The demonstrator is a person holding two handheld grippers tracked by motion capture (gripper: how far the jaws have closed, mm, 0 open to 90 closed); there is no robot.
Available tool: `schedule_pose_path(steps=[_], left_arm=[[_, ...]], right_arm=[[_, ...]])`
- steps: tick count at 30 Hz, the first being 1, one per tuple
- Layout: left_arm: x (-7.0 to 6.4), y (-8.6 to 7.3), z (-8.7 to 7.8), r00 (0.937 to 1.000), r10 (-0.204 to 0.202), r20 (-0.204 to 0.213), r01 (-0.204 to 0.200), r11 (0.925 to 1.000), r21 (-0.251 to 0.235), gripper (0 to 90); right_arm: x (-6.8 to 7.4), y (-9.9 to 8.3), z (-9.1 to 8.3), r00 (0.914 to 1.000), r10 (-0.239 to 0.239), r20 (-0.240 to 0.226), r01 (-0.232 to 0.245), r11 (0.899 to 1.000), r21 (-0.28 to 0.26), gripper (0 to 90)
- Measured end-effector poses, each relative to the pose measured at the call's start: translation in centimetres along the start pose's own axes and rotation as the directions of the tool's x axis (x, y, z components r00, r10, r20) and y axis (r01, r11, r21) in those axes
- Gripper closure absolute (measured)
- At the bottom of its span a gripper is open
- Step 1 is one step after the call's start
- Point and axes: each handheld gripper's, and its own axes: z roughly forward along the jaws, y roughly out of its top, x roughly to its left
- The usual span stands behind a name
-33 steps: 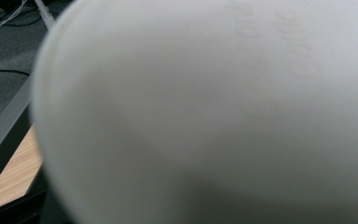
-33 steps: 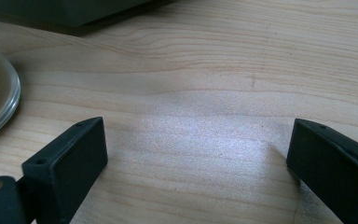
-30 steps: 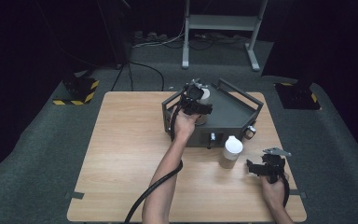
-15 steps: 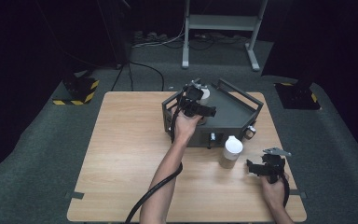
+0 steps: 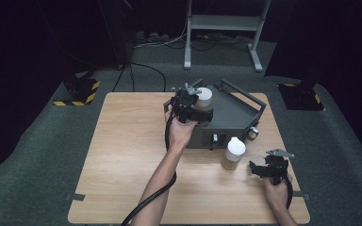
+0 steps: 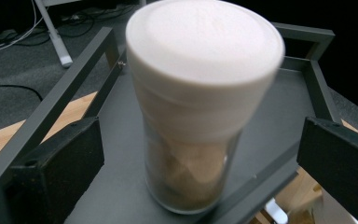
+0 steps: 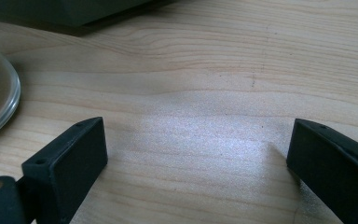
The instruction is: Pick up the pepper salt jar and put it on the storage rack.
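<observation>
White-capped jar [image 6: 200, 102], clear glass with brown contents, stood upright on the grey tray [image 5: 238, 110] near its left corner. Left gripper [image 5: 191, 106] sat around it, jaws wide, not touching: placed, by my judgement, release done. Second matching jar [image 5: 234, 153] waited on the desk [image 5: 122, 155] in front of the tray. Right gripper [image 5: 269, 168] rested just beside it, jaws spread, empty; that jar looked left to move.

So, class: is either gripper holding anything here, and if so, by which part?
Nothing is held. The left gripper stands open around the white-capped glass jar; the right gripper is open above the wooden table.
</observation>
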Motion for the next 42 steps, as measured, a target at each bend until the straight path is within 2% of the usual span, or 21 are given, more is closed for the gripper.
schedule_pose_path(steps=[6, 8, 17, 24, 25, 27, 28, 29, 31, 32, 33, 34, 42], left_arm=[[-0.3, -1.2, -1.3, 0.9992, 0.035, 0.019, -0.035, 0.9994, 0.002, 3.3], [-0.8, -2.0, -1.9, 0.9978, 0.065, 0.015, -0.065, 0.9978, 0.009, 3.9], [-0.6, -4.5, -2.7, 0.9973, 0.068, 0.027, -0.068, 0.9977, 0.003, 5.4], [0.3, -7.4, -3.0, 0.9988, 0.032, 0.036, -0.033, 0.9992, 0.022, 5.2], [0.3, -7.4, -3.0, 0.9988, 0.032, 0.036, -0.033, 0.9992, 0.022, 5.2], [0.7, -8.7, -2.9, 0.9994, 0.009, 0.033, -0.01, 0.9995, 0.031, 5.2], [0.7, -8.7, -2.9, 0.9994, 0.009, 0.033, -0.01, 0.9995, 0.031, 5.2], [0.9, -9.6, -2.7, 0.9997, 0.001, 0.023, -0.002, 0.9992, 0.041, 5.2], [1.0, -10.0, -2.7, 0.9998, 0.0, 0.018, -0.001, 0.9989, 0.046, 5.2], [1.1, -10.8, -2.7, 0.9999, -0.007, 0.01, 0.007, 0.9988, 0.047, 5.2], [1.1, -10.8, -2.7, 0.9999, -0.007, 0.01, 0.007, 0.9988, 0.047, 5.2], [1.3, -11.6, -2.7, 0.9999, -0.014, 0.004, 0.014, 0.9987, 0.05, 5.2], [1.5, -13.7, -1.9, 0.9995, -0.022, -0.024, 0.024, 0.9968, 0.077, 5.1]], right_arm=[[0.0, 0.0, 0.0, 1.0, 0.0, 0.0, 0.0, 1.0, 0.0, 4.3], [0.0, 0.0, 0.0, 1.0, 0.0, 0.0, 0.0, 1.0, 0.0, 4.3], [0.0, 0.0, 0.0, 1.0, 0.0, 0.0, 0.0, 1.0, 0.0, 4.3], [0.0, 0.0, 0.0, 1.0, 0.0, 0.0, 0.0, 1.0, 0.0, 4.3], [0.0, 0.0, 0.0, 1.0, 0.0, 0.0, 0.0, 1.0, 0.0, 4.3], [0.1, 0.0, 0.0, 1.0, 0.001, 0.002, -0.001, 1.0, 0.001, 4.1], [0.1, 0.0, 0.0, 1.0, 0.002, 0.002, -0.002, 1.0, 0.001, 4.0], [0.1, 0.0, 0.0, 1.0, 0.002, 0.002, -0.002, 1.0, 0.001, 4.0], [0.1, 0.1, 0.0, 1.0, 0.004, 0.002, -0.004, 1.0, 0.002, 3.9], [0.1, 0.1, 0.0, 1.0, 0.003, 0.002, -0.003, 1.0, 0.002, 3.8], [0.1, 0.1, 0.0, 1.0, 0.003, 0.002, -0.003, 1.0, 0.002, 3.8], [0.1, 0.1, 0.1, 1.0, 0.004, 0.002, -0.004, 1.0, 0.001, 3.8], [0.1, 0.1, 0.1, 1.0, 0.003, 0.003, -0.003, 1.0, 0.003, 3.3]])
